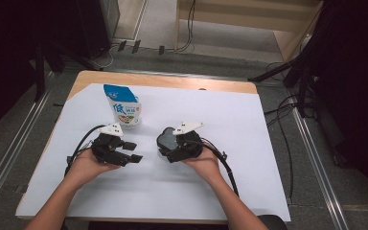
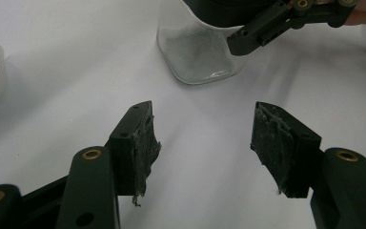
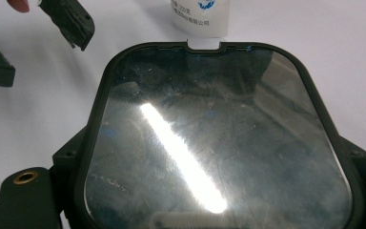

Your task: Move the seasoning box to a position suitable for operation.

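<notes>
Clear jar (image 2: 198, 52), dark lid (image 3: 214, 138): stands mid-tabletop (image 1: 249, 158), right of centre; right gripper (image 1: 165, 151) clamps its lid from the right; left gripper (image 1: 133, 152), jaws apart and empty, near-left of jar; blue-white pouch (image 1: 123, 108) upright, far-left.

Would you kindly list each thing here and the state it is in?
Jar: upright on the white sheet, lid on, gripped at the lid.
Lid: dark, glossy, between the right gripper's jaws.
Pouch: standing upright, top closed.
Left gripper: open, nothing between its jaws.
Right gripper: closed on the lid.
</notes>
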Tool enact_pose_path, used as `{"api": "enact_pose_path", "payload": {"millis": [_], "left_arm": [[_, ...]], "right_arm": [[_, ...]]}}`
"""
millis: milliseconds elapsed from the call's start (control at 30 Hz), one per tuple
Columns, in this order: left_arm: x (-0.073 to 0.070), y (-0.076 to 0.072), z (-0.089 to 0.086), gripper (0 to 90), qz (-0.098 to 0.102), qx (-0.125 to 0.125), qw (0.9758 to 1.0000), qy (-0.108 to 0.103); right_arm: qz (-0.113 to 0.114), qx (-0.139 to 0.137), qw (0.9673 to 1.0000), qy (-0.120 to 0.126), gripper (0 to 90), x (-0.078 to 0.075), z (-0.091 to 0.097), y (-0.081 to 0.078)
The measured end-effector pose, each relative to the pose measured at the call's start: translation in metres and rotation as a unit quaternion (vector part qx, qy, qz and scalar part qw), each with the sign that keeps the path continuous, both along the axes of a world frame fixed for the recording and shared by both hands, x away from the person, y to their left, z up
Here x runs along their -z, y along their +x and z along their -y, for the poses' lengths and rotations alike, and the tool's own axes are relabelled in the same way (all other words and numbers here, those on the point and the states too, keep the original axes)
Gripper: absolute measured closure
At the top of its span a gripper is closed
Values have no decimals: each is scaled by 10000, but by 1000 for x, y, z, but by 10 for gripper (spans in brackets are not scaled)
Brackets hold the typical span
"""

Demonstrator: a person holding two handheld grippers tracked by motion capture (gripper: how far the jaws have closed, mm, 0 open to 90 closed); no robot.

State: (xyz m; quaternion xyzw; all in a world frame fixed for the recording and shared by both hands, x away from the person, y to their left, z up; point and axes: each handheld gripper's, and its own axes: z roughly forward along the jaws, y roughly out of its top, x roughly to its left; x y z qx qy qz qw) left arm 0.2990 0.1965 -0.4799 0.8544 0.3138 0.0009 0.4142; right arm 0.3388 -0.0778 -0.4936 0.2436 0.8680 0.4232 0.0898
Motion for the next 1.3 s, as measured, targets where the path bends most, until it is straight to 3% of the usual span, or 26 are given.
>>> {"api": "enact_pose_path", "payload": {"millis": [167,200,233,267,333,533,733,800,867,900,933,1000,1067,1133,1233,1267,1300], "left_arm": [[1,1,1,412,0,2,10000,6],[1,1,1,413,-9,4,10000,-8],[1,1,1,413,-9,4,10000,-8],[1,2,1,414,-31,22,10000,7],[1,3,2,414,-31,14,10000,-3],[2,5,6,423,-25,56,10000,5],[3,10,8,464,-110,34,9999,-95],[1,12,9,560,-23,53,10000,-76],[-2,13,11,654,93,79,9998,-140],[-4,14,11,654,136,117,9997,-169],[-6,15,13,743,188,204,9994,-221],[-7,17,13,777,162,246,9993,-236],[-13,21,15,880,93,356,9990,-271],[-15,26,18,900,9,458,9982,-375],[-14,33,23,900,-75,544,9981,-285],[-15,39,27,900,-53,515,9982,-317],[-15,39,27,900,-53,515,9982,-317]], "right_arm": [[-28,-48,10000,-17,137,0,0,0],[-168,-34,9998,-24,75,1,0,0],[-168,-34,9998,-24,75,1,0,0],[-379,43,9992,64,0,0,1,2],[-413,51,9990,135,0,-4,6,3],[-186,171,9993,288,0,-24,24,-4],[-242,185,9982,514,0,-37,41,-13],[-210,201,9978,593,48,-40,49,-19],[-135,254,9970,717,184,-43,62,-30],[-135,254,9970,717,184,-43,62,-30],[-130,305,9964,775,284,-42,71,-36],[-126,346,9965,753,319,-41,74,-39],[-147,440,9965,689,441,-38,82,-47],[-209,428,9966,678,530,-35,85,-51],[-249,452,9964,669,600,-32,86,-53],[-311,480,9957,729,677,-28,86,-54],[-311,480,9957,729,677,-28,86,-54]]}}
